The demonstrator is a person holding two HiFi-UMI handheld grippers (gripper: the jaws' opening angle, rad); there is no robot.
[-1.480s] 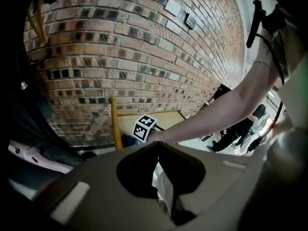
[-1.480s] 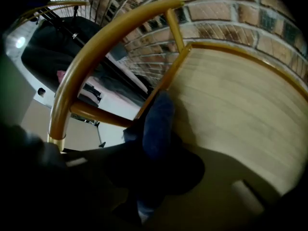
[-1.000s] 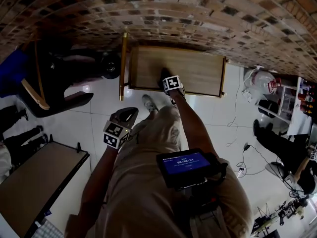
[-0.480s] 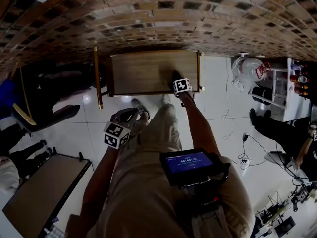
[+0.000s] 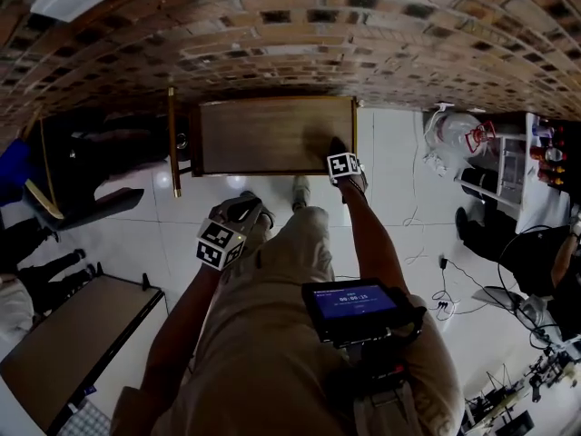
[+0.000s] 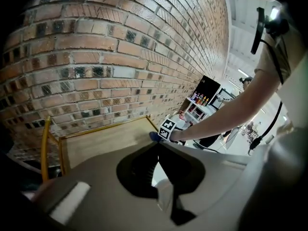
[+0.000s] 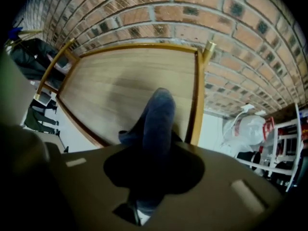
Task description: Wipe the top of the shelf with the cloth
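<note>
The shelf top (image 5: 263, 134) is a pale wooden board in a gold frame against the brick wall. It also fills the right gripper view, shelf top (image 7: 125, 81). My right gripper (image 5: 339, 153) is at its front right corner, shut on a dark blue cloth (image 7: 159, 112) that is pressed on the wood close to the right rail. In the head view the cloth (image 5: 334, 143) is a dark patch just ahead of the marker cube. My left gripper (image 5: 241, 211) hangs low over the floor in front of the shelf, away from it, jaws together and holding nothing (image 6: 158, 150).
A black chair (image 5: 82, 175) stands left of the shelf and a table (image 5: 64, 334) at lower left. A white plastic bag (image 5: 458, 134) and a rack of bottles (image 5: 536, 153) sit to the right. Cables (image 5: 445, 271) trail on the white floor.
My right gripper has slid the cloth rightwards along the shelf's front, from left of the middle to the right corner. The left gripper has stayed low by my leg.
</note>
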